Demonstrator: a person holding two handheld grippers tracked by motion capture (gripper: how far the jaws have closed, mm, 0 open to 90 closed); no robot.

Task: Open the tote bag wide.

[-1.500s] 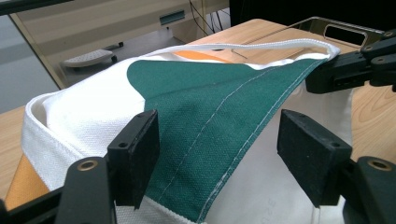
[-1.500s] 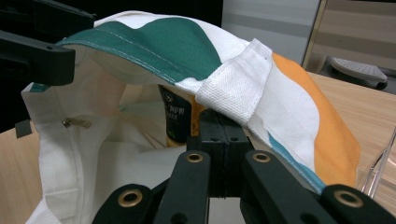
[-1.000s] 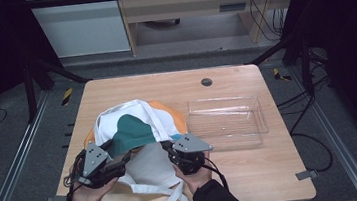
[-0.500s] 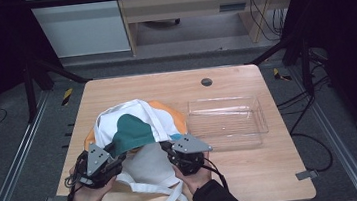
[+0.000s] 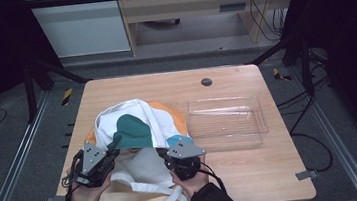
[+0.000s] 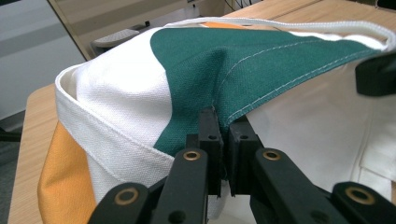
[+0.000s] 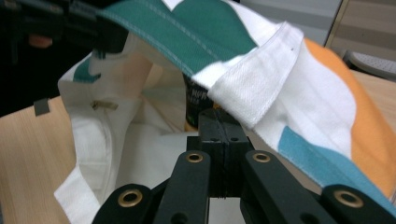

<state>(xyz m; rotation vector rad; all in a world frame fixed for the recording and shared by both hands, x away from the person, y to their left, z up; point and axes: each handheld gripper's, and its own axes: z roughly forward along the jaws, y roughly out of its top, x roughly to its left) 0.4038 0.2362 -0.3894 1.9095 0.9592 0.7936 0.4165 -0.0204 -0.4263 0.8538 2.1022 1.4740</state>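
We see our left gripper (image 6: 223, 135) jaws just closed, pinching the bag (image 5: 129, 131) rim, right gripper (image 7: 219, 128) clamped on the rim opposite, tray (image 5: 259, 122) right of it

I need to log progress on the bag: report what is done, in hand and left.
Done: both grippers grip the upper rim of the tote bag, the left gripper, whose jaws have just closed on the green patch, and the right gripper. In hand: holding the mouth open. Left: probably loading; the clear tray looks bare.
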